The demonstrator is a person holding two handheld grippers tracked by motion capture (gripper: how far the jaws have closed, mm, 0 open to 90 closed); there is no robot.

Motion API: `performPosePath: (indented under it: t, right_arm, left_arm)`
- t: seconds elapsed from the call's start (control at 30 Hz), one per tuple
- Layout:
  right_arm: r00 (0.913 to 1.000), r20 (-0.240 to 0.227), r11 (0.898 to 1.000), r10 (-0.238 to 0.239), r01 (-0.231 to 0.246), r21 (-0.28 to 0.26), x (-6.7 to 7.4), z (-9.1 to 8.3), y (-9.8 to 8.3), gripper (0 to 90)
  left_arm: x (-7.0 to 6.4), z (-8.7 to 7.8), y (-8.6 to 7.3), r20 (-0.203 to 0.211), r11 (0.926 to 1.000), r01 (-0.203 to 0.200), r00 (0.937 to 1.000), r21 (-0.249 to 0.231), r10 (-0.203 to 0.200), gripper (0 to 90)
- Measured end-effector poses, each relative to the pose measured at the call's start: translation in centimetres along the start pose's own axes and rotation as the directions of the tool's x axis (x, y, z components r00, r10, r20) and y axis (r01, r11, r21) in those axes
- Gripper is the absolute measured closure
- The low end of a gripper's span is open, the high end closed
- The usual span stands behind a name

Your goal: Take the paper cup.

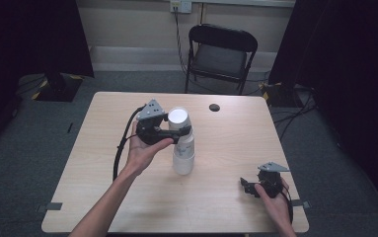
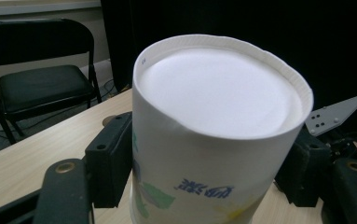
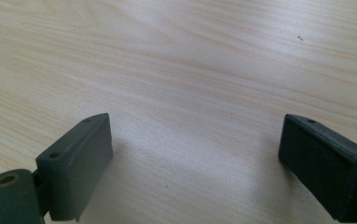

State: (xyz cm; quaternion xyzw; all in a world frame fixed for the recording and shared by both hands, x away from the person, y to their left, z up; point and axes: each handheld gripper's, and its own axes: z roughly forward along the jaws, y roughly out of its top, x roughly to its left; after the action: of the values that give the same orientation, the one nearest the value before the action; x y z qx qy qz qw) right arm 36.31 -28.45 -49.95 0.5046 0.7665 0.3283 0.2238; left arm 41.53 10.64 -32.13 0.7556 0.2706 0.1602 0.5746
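Item: pale wood-grain rectangular table, seen from above the person's side, standing on grey carpet.

Item: stack of white paper cups, bottoms up, near the middle of the table. The stack stands on the tabletop and leans a little. The topmost cup carries blue lettering and green and yellow print on its wall; its flat white base faces up.

Item: left gripper, black, two-jawed, with a grey three-cornered plate on top and a black cable looping toward the table's left side. Held in the person's left hand. Its jaws sit on opposite sides of the topmost cup and press its wall; in the left gripper view the wall is slightly dented near the rim.

Item: right gripper, same make, held in the person's right hand near the table's front right corner, well apart from the cups. In the right gripper view its jaws are spread wide over bare tabletop, with nothing between them.

Item: small dark round disc on the table's far side.

Item: black folding chair beyond the far edge, against a light wall.
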Motion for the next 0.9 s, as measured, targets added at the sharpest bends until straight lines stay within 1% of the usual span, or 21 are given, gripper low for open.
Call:
performPosePath:
  t: [0.07,0.13,0.17,0.2,0.23,0.27,0.3,0.4,0.5,0.6,0.63,0.67,0.7,0.77,0.8,0.83,0.9]
  right_arm:
    - [1.0,0.0,1.0,0.0,0.0,0.0,0.0,0.0,0.0,9.2]
    - [1.0,0.0,1.0,0.0,0.0,0.0,0.0,0.0,0.0,9.2]
    - [1.0,0.0,1.0,0.0,0.0,0.0,0.0,0.0,0.0,9.2]
    - [1.0,0.0,1.0,0.0,0.0,0.0,0.0,0.0,0.0,9.2]
    - [1.0,0.0,1.0,0.0,0.0,0.0,0.0,0.0,0.0,9.2]
    - [1.0,0.0,1.0,0.0,0.0,0.0,0.0,0.0,0.0,9.2]
    - [1.0,0.0,1.0,0.0,0.0,0.0,0.0,0.0,0.0,9.2]
    - [1.0,0.0,1.0,0.0,0.0,0.0,0.0,0.0,0.0,9.2]
    - [1.0,0.0,1.0,0.0,0.0,0.0,0.0,0.0,0.0,9.2]
    - [1.0,0.0,1.0,0.0,0.0,0.0,0.0,0.0,0.0,9.2]
    - [1.0,0.0,1.0,0.0,0.0,0.0,0.0,0.0,0.0,9.2]
    - [1.0,0.0,1.0,0.0,0.0,0.0,0.0,0.0,0.0,9.2]
    - [1.0,0.001,1.0,0.0,0.0,0.0,0.0,0.0,0.0,9.3]
    - [1.0,0.0,1.0,-0.001,0.001,0.0,0.0,0.0,0.0,9.3]
    - [1.0,0.0,1.0,-0.001,0.001,0.0,0.0,0.0,0.0,9.4]
    - [1.0,0.0,1.0,-0.001,0.001,0.0,0.0,0.0,0.0,9.4]
    - [1.0,-0.003,1.0,-0.005,0.005,-0.001,0.0,0.0,0.0,9.5]
  left_arm:
    - [-0.1,-0.2,0.1,-0.002,1.0,-0.006,1.0,0.003,0.006,30.2]
    - [-0.2,-0.4,0.2,0.004,1.0,-0.006,1.0,-0.005,0.006,30.2]
    - [-0.1,-0.6,0.3,-0.002,0.9999,-0.01,0.9999,-0.008,0.01,30.2]
    - [-0.1,-0.8,0.4,-0.001,0.9999,-0.004,1.0,-0.01,0.004,30.2]
    - [-0.1,-1.1,0.5,-0.01,0.9999,-0.008,0.9999,-0.015,0.008,30.1]
    - [0.0,-1.3,0.6,-0.017,0.9996,0.001,0.9999,-0.028,-0.001,30.1]
    - [0.2,-1.6,0.6,-0.011,0.9994,0.01,0.9999,-0.033,-0.011,30.1]
    - [0.4,-2.1,0.7,-0.019,0.9994,0.012,0.9997,-0.031,-0.013,30.2]
    - [0.7,-2.7,0.7,-0.022,0.999,0.026,0.9994,-0.037,-0.027,30.3]
    - [1.0,-3.1,0.6,0.008,0.9977,0.056,0.9984,-0.037,-0.056,30.4]
    - [1.0,-3.3,0.6,0.01,0.9972,0.066,0.9978,-0.035,-0.065,30.4]
    - [1.0,-3.5,0.5,0.007,0.9972,0.066,0.9978,-0.036,-0.066,30.4]
    - [1.1,-3.7,0.4,0.017,0.9965,0.073,0.9972,-0.04,-0.073,30.4]
    - [1.2,-3.9,0.2,0.022,0.9964,0.075,0.997,-0.039,-0.074,30.4]
    - [1.3,-4.3,-0.1,0.017,0.9962,0.08,0.9967,-0.032,-0.08,30.4]
    - [1.3,-4.3,-0.1,0.017,0.9962,0.08,0.9967,-0.032,-0.08,30.4]
    - [1.4,-4.7,-0.8,0.014,0.9961,0.086,0.9962,-0.021,-0.086,30.6]
